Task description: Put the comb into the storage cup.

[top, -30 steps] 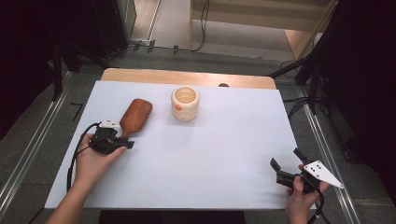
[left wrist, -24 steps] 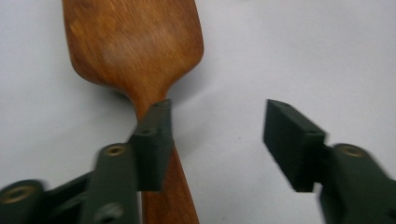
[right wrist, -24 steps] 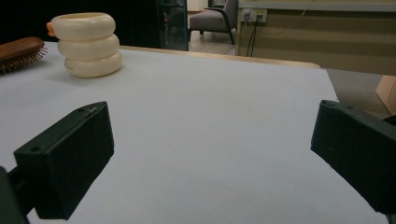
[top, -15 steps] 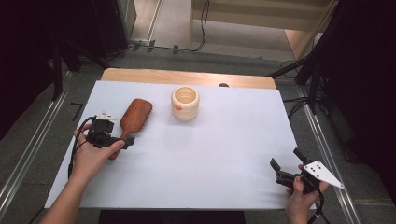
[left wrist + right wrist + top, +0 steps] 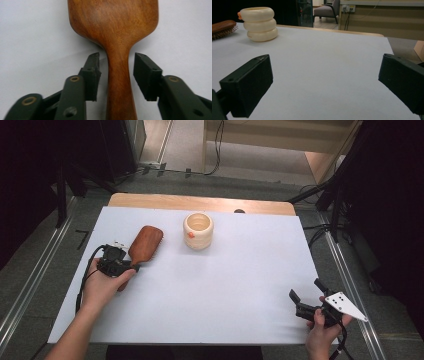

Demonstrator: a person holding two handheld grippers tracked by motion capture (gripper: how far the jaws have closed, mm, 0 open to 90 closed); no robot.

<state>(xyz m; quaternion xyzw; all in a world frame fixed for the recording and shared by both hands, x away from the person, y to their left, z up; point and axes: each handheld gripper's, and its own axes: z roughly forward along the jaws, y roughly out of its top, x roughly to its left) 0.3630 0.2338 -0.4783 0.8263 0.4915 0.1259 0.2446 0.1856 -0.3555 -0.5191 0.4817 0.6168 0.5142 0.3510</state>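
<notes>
A brown wooden hairbrush lies bristles-down at the left of the white table sheet, its handle pointing toward the person. My left gripper straddles that handle. In the left gripper view the handle runs between the two black pads, with a thin gap on each side. The jaws have just been closing around it without pressing. My right gripper rests at the front right corner, open and with nothing between its fingers.
A cream ringed cup with a small orange spot stands behind the brush near the table's back middle, also seen as the cup beside the brush's bristles. The wooden table edge runs along the back.
The left hand shifted slightly along the brush handle and back, keeping the gripper over it. The right hand and gripper stayed where they were.
</notes>
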